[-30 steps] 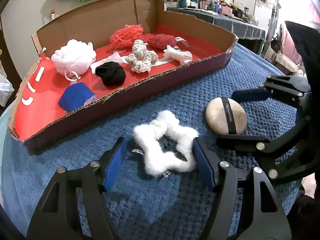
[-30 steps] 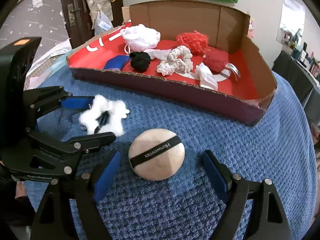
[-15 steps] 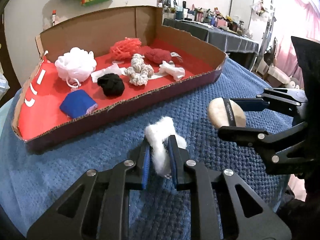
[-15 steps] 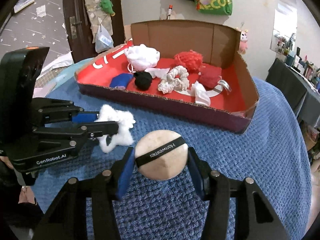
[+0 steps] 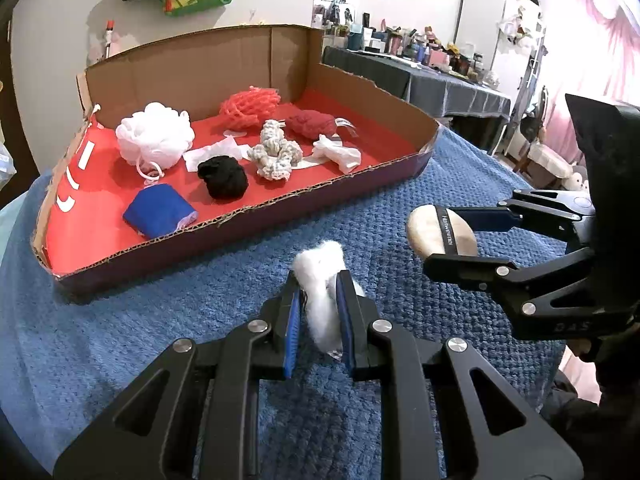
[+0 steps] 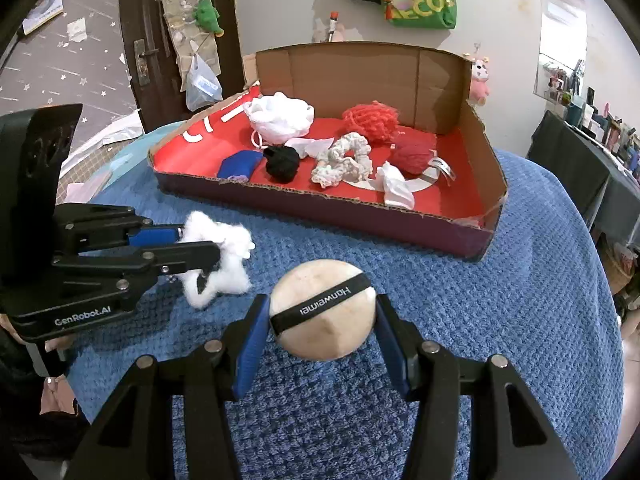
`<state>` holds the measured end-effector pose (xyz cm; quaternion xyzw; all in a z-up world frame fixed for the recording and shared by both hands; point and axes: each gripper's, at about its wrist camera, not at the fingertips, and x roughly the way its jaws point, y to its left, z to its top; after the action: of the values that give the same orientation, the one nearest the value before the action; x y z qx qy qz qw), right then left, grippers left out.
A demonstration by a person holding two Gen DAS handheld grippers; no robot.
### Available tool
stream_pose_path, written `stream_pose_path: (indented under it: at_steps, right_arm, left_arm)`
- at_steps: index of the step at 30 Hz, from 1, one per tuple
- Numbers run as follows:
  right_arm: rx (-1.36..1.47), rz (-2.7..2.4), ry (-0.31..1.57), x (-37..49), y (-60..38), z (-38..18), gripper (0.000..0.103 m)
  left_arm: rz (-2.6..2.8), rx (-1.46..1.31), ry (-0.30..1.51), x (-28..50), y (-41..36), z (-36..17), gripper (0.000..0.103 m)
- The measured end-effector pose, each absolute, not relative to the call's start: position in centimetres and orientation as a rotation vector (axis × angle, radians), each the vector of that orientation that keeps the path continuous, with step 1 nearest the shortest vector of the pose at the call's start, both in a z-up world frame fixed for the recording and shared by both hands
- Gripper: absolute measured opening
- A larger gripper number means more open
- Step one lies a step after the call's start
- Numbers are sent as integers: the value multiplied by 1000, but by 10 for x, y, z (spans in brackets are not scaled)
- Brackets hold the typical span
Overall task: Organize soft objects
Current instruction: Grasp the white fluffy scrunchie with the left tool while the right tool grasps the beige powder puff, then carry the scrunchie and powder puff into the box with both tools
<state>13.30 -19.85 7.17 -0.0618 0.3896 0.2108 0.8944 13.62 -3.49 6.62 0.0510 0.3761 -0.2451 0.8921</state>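
My left gripper (image 5: 319,316) is shut on a fluffy white scrunchie (image 5: 322,280), held above the blue knitted cloth (image 5: 120,340); both also show in the right wrist view, the gripper (image 6: 192,246) and the scrunchie (image 6: 224,264). My right gripper (image 6: 320,338) is shut on a beige powder puff (image 6: 322,316) with a black band; it also shows in the left wrist view (image 5: 440,236). Beyond them stands a shallow cardboard tray (image 5: 248,216) with a red floor, also in the right wrist view (image 6: 320,208).
In the tray lie a white mesh pouf (image 5: 154,140), a blue cloth (image 5: 160,210), a black scrunchie (image 5: 223,178), a cream crocheted scrunchie (image 5: 276,156), a coral net sponge (image 5: 248,106), a dark red ball (image 5: 310,125) and white cloth bits (image 5: 336,154).
Both grippers closed on their objects, the left on the white scrunchie, the right on the powder puff, and lifted them off the cloth toward the tray.
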Motion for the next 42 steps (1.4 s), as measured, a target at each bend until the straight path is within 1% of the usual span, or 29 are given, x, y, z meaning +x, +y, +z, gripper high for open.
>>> stream_pose_path:
  at_steps: [4,11,18,26,33,36,42]
  right_arm:
    - [-128,436,808,133,-198,72,55]
    - [-110,442,783,135,-200,82,55]
    - [-127,442,748,162,-194,114,55]
    - [-119,484,876,218,-194,124,55]
    - [-127,528,1093,259,-188,118,55]
    - [-155,518,1114,265,-183,122,55]
    - [-190,487,1092,276,-179,132,55]
  left_arm:
    - [-518,95,779,135,-35,68,16]
    - [-574,33,750,141,-35,89,16]
    - [-614,-2,761,191,-38,109,16]
    - [-656,-40,867,245,-34,108,16]
    - [-673,-54,956,273,-29,100,16]
    - [-669,-58,952,279,-25,103,16]
    - [-630,-61,932,297,-16,117,16]
